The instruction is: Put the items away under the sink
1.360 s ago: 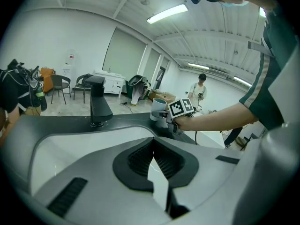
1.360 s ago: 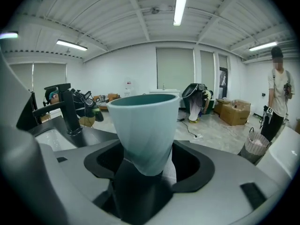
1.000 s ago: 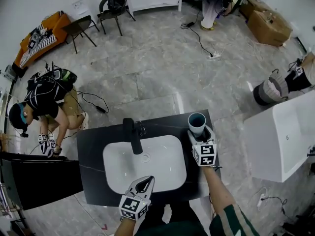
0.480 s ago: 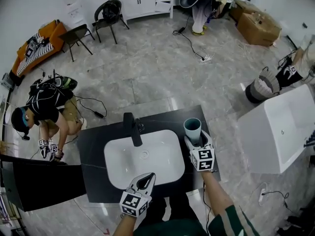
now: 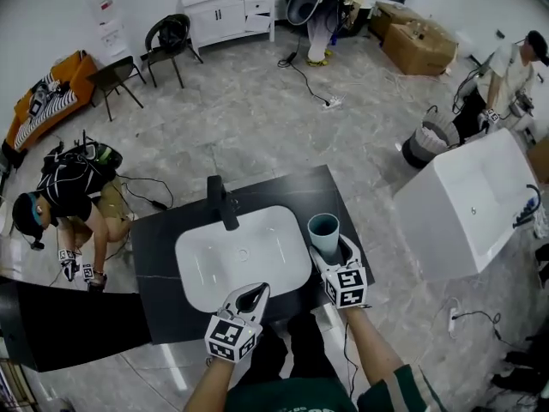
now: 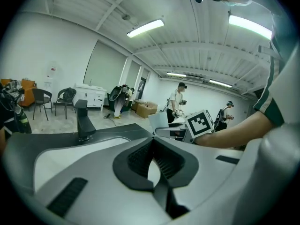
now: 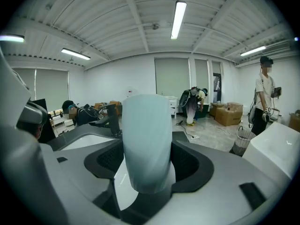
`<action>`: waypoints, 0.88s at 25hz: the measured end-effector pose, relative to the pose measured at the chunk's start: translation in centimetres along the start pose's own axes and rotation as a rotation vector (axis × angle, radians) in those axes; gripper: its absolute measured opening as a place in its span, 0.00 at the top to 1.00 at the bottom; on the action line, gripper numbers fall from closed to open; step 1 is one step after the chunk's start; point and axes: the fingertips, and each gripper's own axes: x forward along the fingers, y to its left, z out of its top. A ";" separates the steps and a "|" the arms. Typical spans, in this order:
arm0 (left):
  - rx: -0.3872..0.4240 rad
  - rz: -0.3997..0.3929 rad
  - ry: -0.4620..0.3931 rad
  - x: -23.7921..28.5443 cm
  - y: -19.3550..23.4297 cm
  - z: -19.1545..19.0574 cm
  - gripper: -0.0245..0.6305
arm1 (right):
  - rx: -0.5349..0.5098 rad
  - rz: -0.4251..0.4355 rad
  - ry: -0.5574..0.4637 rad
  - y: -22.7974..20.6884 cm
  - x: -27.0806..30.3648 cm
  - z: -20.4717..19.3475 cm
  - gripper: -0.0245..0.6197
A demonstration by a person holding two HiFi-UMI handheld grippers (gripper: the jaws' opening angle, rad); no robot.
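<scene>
A pale teal cup (image 5: 324, 233) stands upright at the right end of the dark vanity top (image 5: 159, 273), beside the white sink basin (image 5: 219, 269). My right gripper (image 5: 336, 254) is shut on the cup (image 7: 146, 142), its jaws pressed to both sides of it. Over the front edge of the basin, my left gripper (image 5: 249, 299) is shut with nothing held; its jaws (image 6: 153, 159) meet at the tips. A black faucet (image 5: 220, 202) rises behind the basin, also seen as the faucet (image 6: 83, 120) in the left gripper view.
A white tub (image 5: 467, 200) stands to the right of the vanity. One person (image 5: 64, 200) crouches at the left by a black panel (image 5: 64, 324), another person (image 5: 506, 71) stands at the far right. Chairs (image 5: 167, 41), a white cabinet (image 5: 227, 3) and cardboard boxes (image 5: 420, 45) lie beyond.
The right gripper with the cup has drawn back toward me and to the left along the vanity's right end. The head view has tilted. The left gripper has hardly moved.
</scene>
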 end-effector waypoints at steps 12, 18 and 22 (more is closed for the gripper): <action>0.021 -0.013 -0.034 -3.9 -8.1 -2.5 0.95 | 0.009 0.057 -0.006 4.3 -11.5 -4.7 0.47; 0.029 0.076 -0.062 -7.5 -14.0 -7.3 0.95 | -0.067 0.188 -0.042 6.2 -18.2 -7.8 0.47; 0.029 0.130 -0.064 -10.3 -16.4 -10.1 0.95 | -0.054 0.275 -0.052 9.8 -22.6 -10.2 0.47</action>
